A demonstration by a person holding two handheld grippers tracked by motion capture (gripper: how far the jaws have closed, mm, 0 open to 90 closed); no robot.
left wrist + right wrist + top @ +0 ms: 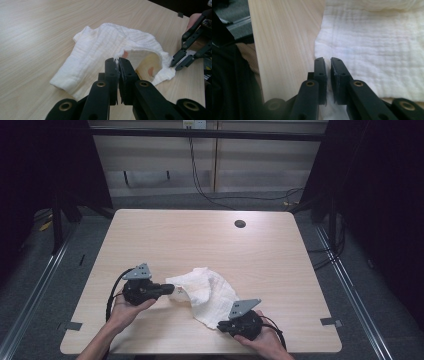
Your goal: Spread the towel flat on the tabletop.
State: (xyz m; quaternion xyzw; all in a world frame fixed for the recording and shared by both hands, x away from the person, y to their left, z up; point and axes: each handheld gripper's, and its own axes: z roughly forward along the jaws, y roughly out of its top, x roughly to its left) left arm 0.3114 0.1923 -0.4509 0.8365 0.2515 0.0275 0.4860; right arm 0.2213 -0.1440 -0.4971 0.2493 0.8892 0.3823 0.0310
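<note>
A white crinkled cloth (207, 293) lies rumpled on the near middle of the table, partly folded over itself, one edge lifted at its left end (orange marks show on the inner side there), its near-right corner close to the table's near edge.

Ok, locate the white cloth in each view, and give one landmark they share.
High view: white cloth lies at the table's near middle, between both grippers.
Left gripper view: centre, its edge pinched in the left gripper.
Right gripper view: right and top, the right gripper shut on its edge.
Shared landmark: the wooden table.
</note>
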